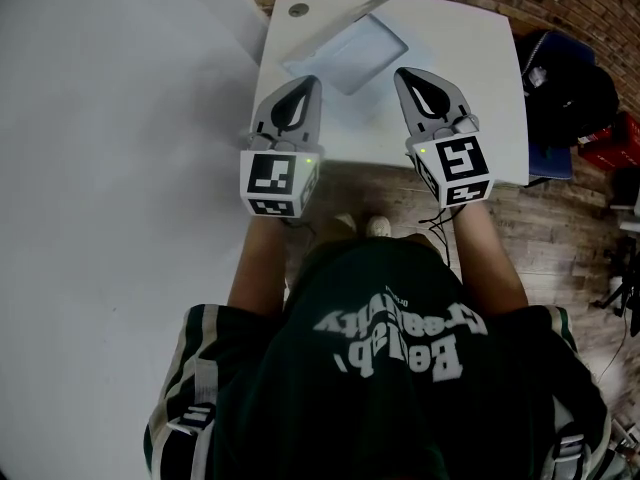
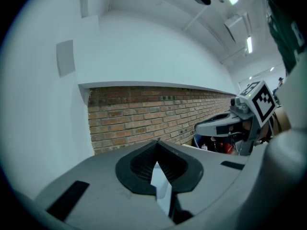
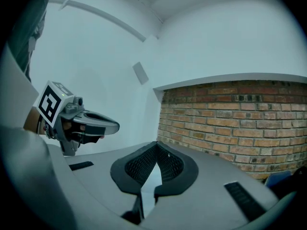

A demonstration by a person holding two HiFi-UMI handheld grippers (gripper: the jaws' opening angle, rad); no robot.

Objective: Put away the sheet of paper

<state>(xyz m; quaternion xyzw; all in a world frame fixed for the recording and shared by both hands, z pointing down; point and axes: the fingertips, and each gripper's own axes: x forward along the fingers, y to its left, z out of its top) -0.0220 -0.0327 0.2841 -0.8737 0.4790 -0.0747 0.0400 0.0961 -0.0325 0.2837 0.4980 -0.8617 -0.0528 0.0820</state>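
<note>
Head view: the left gripper (image 1: 304, 82) and the right gripper (image 1: 406, 72) hover with jaws closed on nothing. The pale sheet of paper (image 1: 352, 48) lies on the table (image 1: 480, 78) ahead of both tips, apart from them, under what seems a raised folder cover (image 1: 330, 23). I judge this fits either reaching for the sheet or having just filed it.

Left gripper view: the tips touch, and only the brick wall (image 2: 139, 116) is beyond them.

Right gripper view: the same closed, empty jaws. Neither gripper view shows the sheet.

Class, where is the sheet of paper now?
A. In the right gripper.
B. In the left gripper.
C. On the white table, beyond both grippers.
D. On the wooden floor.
C: the sheet of paper lies on the table, ahead of the left gripper and right gripper, both shut and empty.
</note>
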